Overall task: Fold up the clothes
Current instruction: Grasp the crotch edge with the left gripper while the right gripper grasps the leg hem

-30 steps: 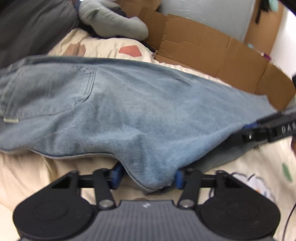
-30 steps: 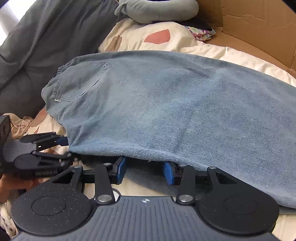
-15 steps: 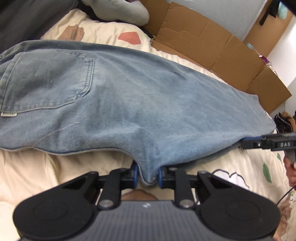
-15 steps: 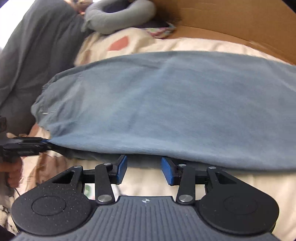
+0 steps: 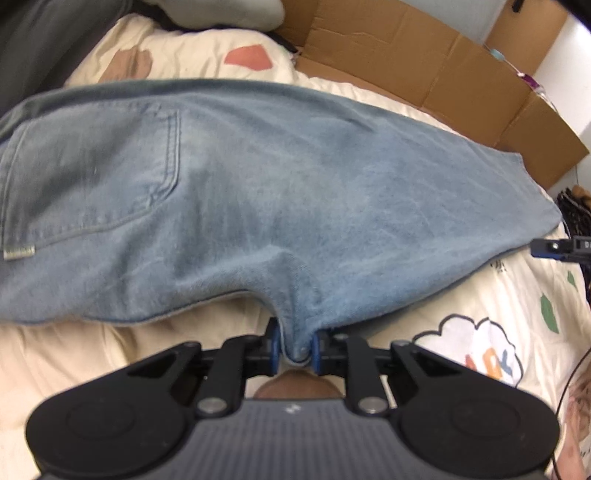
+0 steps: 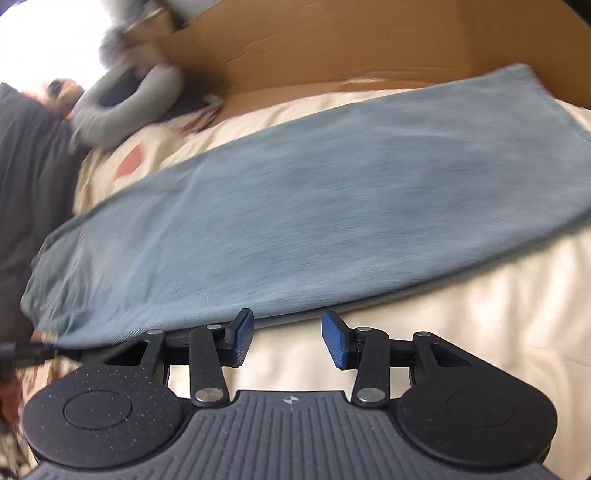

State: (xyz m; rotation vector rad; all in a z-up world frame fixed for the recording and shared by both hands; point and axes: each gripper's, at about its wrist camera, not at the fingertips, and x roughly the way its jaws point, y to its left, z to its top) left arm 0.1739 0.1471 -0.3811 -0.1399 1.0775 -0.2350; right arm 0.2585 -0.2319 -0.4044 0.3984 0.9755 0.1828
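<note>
Denim, faded blue jeans flat along cream bed, long axis left-right; left gripper fingers just closed, clamped on near edge; right gripper fingers apart, empty, just beside hem-side edge.

A bed fills the space ahead of the jaws, covered with a cream bedspread printed with coloured shapes and a cartoon cloud; beyond the jaws, along the far edge, stands flattened brown cardboard propped like a low wall; a pale wall rises behind it; far ahead and to the left lies a grey neck pillow beside a dark grey blanket; bright white daylight glares from the upper left.
</note>
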